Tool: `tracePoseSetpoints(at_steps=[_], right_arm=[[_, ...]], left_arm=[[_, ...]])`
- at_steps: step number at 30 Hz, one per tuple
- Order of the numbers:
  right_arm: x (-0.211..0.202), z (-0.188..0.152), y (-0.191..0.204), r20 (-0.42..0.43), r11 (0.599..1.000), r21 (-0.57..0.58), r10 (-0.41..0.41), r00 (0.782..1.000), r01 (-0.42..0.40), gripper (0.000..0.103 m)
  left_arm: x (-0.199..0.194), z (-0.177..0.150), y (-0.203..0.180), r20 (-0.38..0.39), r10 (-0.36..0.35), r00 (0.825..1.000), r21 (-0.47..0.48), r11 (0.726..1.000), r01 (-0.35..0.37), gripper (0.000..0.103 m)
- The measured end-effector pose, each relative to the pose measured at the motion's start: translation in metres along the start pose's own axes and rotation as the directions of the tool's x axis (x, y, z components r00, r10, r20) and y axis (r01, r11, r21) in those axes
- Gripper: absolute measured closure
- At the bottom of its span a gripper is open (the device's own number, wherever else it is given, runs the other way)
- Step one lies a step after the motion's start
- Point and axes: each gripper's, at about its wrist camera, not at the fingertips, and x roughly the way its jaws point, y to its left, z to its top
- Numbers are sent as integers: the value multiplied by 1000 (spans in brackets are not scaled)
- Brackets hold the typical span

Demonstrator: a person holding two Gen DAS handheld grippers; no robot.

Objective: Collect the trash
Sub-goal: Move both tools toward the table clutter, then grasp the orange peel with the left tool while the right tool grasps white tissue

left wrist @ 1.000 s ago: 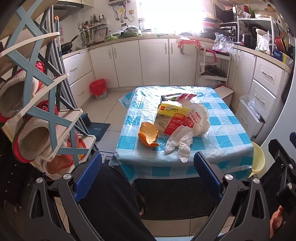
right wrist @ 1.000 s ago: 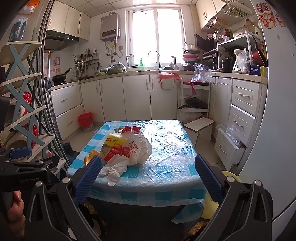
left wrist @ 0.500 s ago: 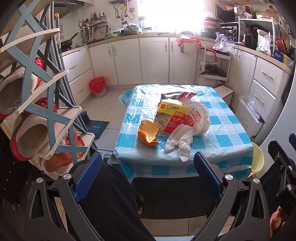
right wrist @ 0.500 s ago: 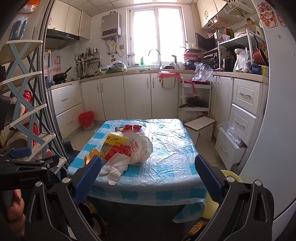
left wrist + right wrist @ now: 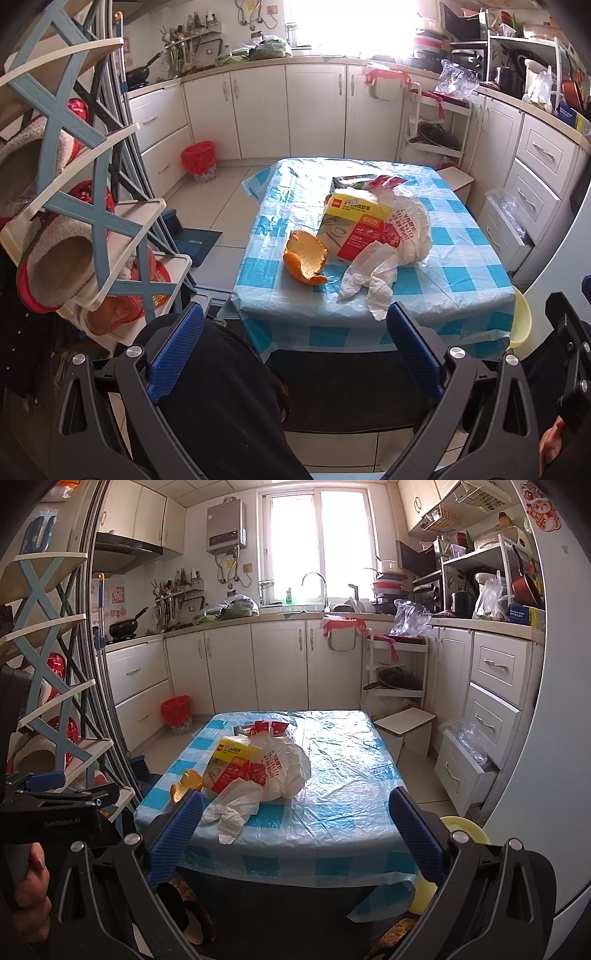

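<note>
Trash lies mid-frame on the checked worktop point(image 5: 461, 258): orange peel point(image 5: 306, 257), white plastic bag point(image 5: 400, 236) over a yellow and red box point(image 5: 356, 225), red wrappers point(image 5: 384, 181) behind.

Peel: light, curled, brittle; pinch its raised rim. Bag: soft, slippery; take the bunched tail hanging toward the near edge.

Left gripper point(image 5: 293, 349) and right gripper point(image 5: 293, 829): fingers spread wide, holding nothing, short of the worktop.

Left view shows the peel whole; right view half hides it behind a finger, but shows the window and sink, and a red bin point(image 5: 176, 710) at left center.
</note>
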Motion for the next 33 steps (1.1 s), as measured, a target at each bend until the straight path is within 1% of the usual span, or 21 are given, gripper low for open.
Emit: tracePoseSetpoints(at_steps=[1, 2, 3, 7, 8, 10, 18, 22, 25, 29, 33], right_arm=[[0, 0, -1, -3, 1000, 2, 2, 1000, -2, 6], [3, 0, -1, -31, 1000, -16, -6, 999, 5, 6], [3, 0, -1, -33, 1000, -15, -4, 999, 3, 6], [5, -1, -1, -24, 1000, -11, 9, 1000, -9, 6], [5, -1, 0, -5, 1000, 5, 19, 1000, -19, 6], [6, -2, 1, 6, 999, 16, 28, 1000, -29, 6], [19, -2, 6, 5, 999, -4, 45, 999, -45, 6], [38, -1, 14, -5, 998, -17, 68, 998, -68, 6], [53, -2, 22, -16, 995, -4, 103, 995, -103, 6], [89, -6, 33, -72, 988, 9, 154, 985, -154, 6], [130, -18, 43, -172, 977, 50, 211, 962, -206, 6]], left_arm=[[1, 1, 1, -2, 1, 1000, -2, 1000, -1, 8], [1, 1, 1, -2, 2, 1000, -2, 1000, -2, 8], [2, 1, 1, -2, 4, 1000, -1, 1000, -4, 8], [3, 2, 1, -3, 4, 1000, 0, 1000, -4, 8], [4, 2, 1, -5, 3, 1000, 0, 1000, -3, 8], [5, 2, 1, -7, 3, 1000, 1, 1000, -3, 8], [14, 3, 3, -16, 5, 1000, -1, 1000, -5, 8], [28, 8, 8, -27, 14, 1000, -9, 1000, -14, 8], [44, 15, 19, -55, 9, 998, -51, 999, -12, 8], [68, 24, 33, -93, 11, 996, -106, 994, -21, 8], [93, 31, 39, -131, 10, 991, -139, 990, -28, 8]])
